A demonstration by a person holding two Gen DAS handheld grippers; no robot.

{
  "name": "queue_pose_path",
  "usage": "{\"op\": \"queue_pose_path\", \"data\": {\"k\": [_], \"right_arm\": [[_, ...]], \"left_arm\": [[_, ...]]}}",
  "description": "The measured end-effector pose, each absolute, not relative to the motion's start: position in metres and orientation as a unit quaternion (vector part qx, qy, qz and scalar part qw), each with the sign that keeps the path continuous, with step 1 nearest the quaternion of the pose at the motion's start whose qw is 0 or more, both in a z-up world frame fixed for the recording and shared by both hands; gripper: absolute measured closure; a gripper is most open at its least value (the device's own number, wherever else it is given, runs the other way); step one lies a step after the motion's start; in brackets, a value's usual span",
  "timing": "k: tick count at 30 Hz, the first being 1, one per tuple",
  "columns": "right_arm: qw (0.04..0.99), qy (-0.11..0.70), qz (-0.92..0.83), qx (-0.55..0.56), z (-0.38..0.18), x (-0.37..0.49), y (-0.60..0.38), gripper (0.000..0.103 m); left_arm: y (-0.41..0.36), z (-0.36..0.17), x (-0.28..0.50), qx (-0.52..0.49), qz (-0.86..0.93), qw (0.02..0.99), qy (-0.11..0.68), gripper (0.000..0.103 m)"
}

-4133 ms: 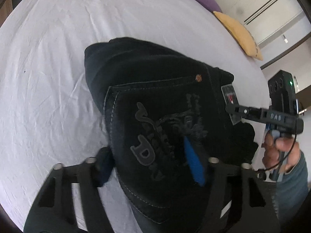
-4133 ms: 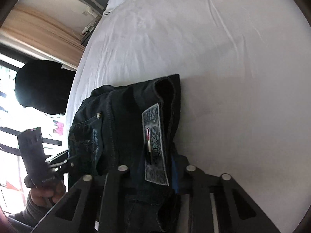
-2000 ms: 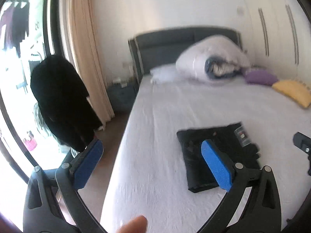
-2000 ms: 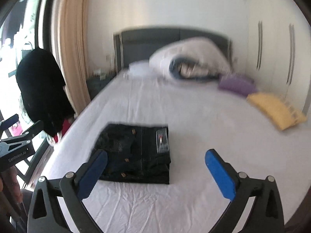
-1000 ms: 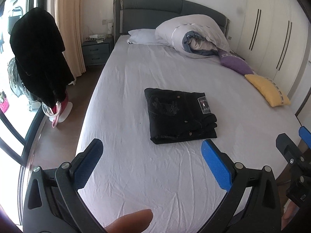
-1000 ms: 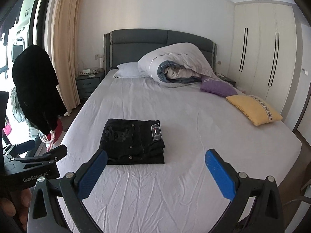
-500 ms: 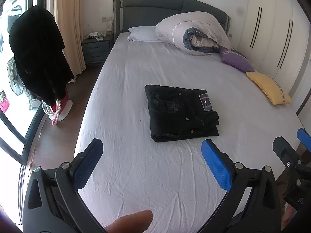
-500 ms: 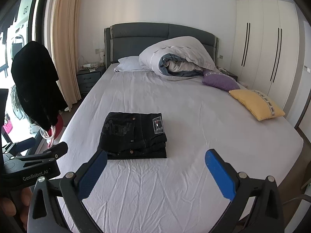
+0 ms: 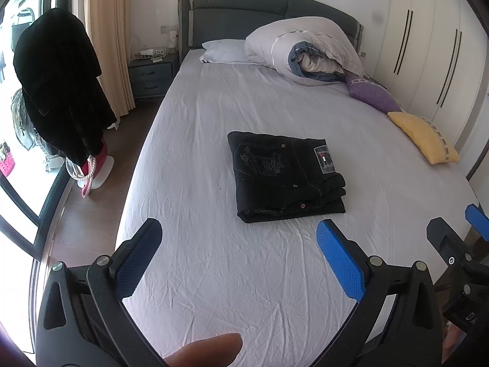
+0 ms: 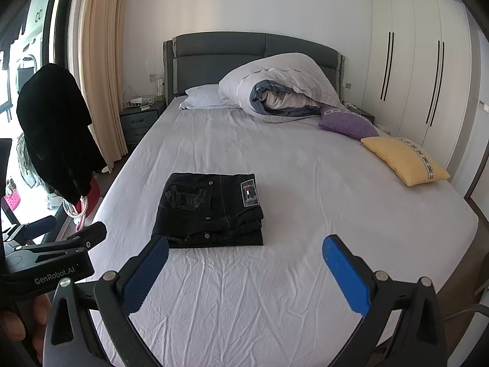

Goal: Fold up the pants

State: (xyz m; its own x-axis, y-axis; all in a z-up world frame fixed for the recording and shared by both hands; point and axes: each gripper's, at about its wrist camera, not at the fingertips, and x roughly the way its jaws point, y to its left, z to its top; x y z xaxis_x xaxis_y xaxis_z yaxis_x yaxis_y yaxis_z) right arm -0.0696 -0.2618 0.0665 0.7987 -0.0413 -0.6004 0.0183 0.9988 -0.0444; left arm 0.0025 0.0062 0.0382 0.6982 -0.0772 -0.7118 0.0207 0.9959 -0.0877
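A: Where are the tongs?
B: The left gripper [image 9: 238, 253] and right gripper [image 10: 244, 263] gape apart, holding nothing
A: And the task?
B: Looks finished; the folded black denim pants [image 10: 211, 211] lie ahead on the white-sheeted bed [image 10: 305, 275]

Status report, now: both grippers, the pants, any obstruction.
Left gripper open, empty; right gripper open, empty. Black denim pants folded in a neat stack on the white bedsheet, clear of both grippers. Nothing in the way.
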Motion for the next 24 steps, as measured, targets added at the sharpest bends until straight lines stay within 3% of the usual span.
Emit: {"op": "queue_pose_path", "data": {"k": [24], "right_arm": [[0.946, 0.323, -0.012, -0.014, 0.0583, -0.0737, -0.2637, 0.0]], "left_arm": [[0.0071, 0.0363, 0.0033, -0.036, -0.026, 0.92, 0.388, 0.0]]}}
